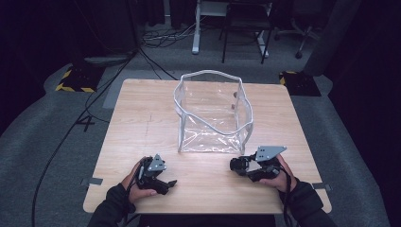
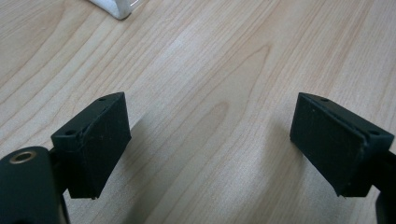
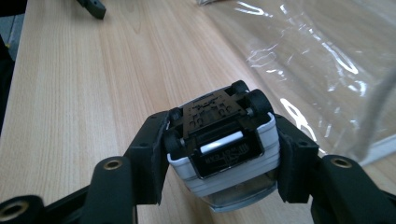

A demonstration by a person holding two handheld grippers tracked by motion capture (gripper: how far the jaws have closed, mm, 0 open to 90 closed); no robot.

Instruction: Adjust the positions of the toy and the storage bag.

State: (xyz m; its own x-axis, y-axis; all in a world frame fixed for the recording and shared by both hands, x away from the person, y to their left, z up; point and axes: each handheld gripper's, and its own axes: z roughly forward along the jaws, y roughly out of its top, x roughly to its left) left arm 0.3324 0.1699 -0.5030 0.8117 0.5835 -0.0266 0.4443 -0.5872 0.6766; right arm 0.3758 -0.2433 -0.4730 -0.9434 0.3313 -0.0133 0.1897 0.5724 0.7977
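Two black jaws of the right gripper (image 3: 219, 154) were clenched on a small toy car (image 3: 223, 144), pressing its white sides with the underside and four black wheels turned up toward the camera. In the high view the same gripper (image 1: 247, 166) hovered low over the counter (image 1: 142, 123), near its front edge, with the car (image 1: 239, 164) pointing toward the middle and sitting just in front of the clear plastic bag (image 1: 213, 113). That bag stood open-topped at the counter's centre, its white-trimmed rim sagging on the near side, and its shiny wall lay close beside the car in the right gripper view.

On the other side, the left gripper (image 2: 210, 140) had its jaws spread wide with nothing between them, only bare wood below; it (image 1: 163, 182) rested near the front left of the counter, well apart from the bag.

Judging by this, the step in hand was carrying the car into the bag. To do it well, the right gripper would need to lift clear of the drooping rim before moving forward, keep its squeeze even so the car did not twist out, and release only once well inside. The free left gripper could steady the rim.
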